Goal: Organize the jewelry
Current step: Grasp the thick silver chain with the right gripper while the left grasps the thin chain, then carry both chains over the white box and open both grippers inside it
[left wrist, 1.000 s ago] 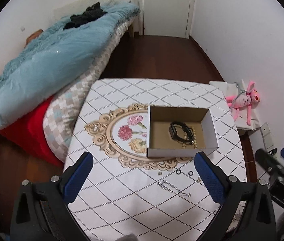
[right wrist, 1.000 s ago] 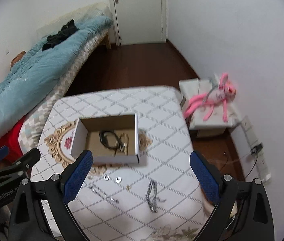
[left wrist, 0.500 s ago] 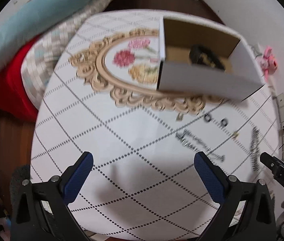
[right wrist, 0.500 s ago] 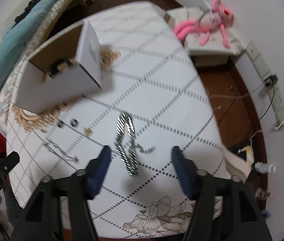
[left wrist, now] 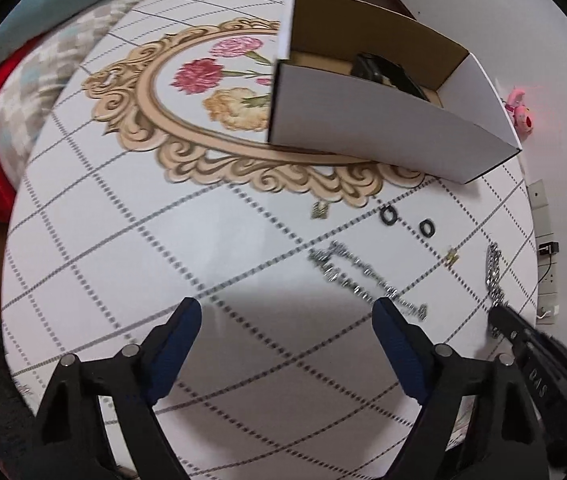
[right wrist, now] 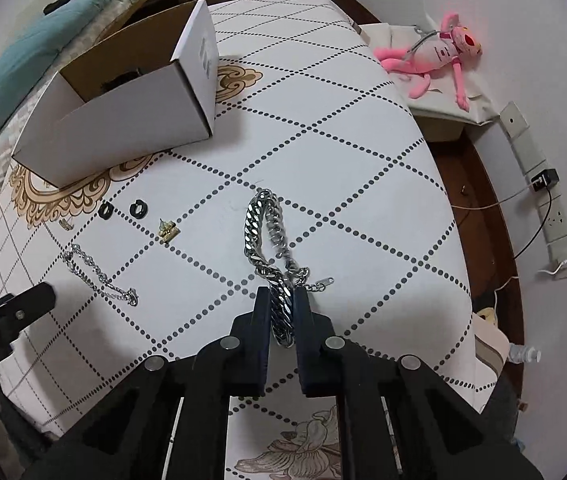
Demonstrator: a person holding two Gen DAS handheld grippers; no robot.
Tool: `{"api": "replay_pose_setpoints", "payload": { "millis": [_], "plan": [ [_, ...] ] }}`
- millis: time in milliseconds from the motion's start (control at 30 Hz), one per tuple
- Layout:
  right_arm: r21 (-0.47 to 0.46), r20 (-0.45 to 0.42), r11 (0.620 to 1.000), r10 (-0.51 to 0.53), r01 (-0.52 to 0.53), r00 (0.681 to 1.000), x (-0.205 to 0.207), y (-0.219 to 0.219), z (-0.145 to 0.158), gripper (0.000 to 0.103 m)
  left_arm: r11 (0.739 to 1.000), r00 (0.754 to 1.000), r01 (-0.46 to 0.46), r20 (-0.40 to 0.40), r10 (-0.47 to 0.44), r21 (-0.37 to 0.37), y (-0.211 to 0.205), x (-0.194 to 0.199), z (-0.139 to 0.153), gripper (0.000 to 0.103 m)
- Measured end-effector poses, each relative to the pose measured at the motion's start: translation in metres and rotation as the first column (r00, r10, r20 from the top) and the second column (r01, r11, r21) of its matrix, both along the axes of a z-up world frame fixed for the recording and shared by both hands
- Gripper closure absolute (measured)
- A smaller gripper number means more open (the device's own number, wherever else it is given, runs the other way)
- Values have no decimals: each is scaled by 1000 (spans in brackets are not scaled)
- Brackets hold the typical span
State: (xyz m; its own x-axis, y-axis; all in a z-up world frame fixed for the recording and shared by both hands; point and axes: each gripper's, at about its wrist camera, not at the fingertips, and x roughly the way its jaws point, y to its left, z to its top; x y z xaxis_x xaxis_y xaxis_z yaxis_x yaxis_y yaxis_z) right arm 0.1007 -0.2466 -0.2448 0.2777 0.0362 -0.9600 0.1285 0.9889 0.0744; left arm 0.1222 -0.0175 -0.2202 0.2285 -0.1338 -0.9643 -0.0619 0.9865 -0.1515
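Now my right tongs (right wrist: 282, 304) pinch one end of the chunky silver chain (right wrist: 261, 232) lying on the bench (right wrist: 343, 168). My left tongs (left wrist: 287, 322) are wide, holding nothing. Lifted fast, the heavy chain could slip out before reaching the box (right wrist: 123, 120).

Even indoor light, strong fisheye bending on both my feeds.
My left feed is motion-smeared; soft gripper shadows fall on the table (left wrist: 123, 240) near its front edge.
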Motion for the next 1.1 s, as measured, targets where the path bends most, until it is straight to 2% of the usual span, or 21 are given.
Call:
{"api": "replay_pose_setpoints", "payload": {
  "millis": [67,133,233,300,333,367,400,433,600,700,867,1100],
  "plan": [
    [10,-1,1000,-8,8,1000,-1,-2,0,92,1000,1000,12,0,-12,-17,-6,4,-2,17],
    [18,-3,1000,-17,17,1000,-1,-3,-1,92,999,999,34,-5,-34,-1,-14,9,-8,18],
    [22,-6,999,-27,27,1000,3,-1,1,92,994,996,81,17,-82,77,-30,10,-10,27],
    [23,-9,999,-33,33,999,5,-4,1,92,986,992,113,44,-119,122,-42,5,-9,38],
    [25,-10,999,-38,39,999,5,-4,0,92,984,989,128,59,-136,127,-46,3,-8,52],
    [26,-11,999,-40,40,999,6,-5,0,92,981,985,146,68,-156,129,-51,1,-5,79],
    [24,-11,999,-41,41,999,7,-5,0,92,978,984,156,67,-167,137,-54,0,-5,94],
    [23,-10,999,-42,43,999,7,-5,1,92,978,982,171,64,-179,120,-56,-1,-5,100],
    [24,-6,999,-44,45,999,6,-3,1,92,985,984,160,74,-164,58,-41,-7,-5,100],
    [34,25,998,-48,47,999,3,-5,8,99,988,984,150,87,-152,39,-27,-15,1,100],
    [84,51,996,-38,33,998,4,-5,18,100,993,986,119,115,-120,14,5,-22,20,100],
    [200,102,979,-67,46,993,0,-10,39,100,995,982,100,163,-95,-20,17,-14,53,100]
  ]
}}
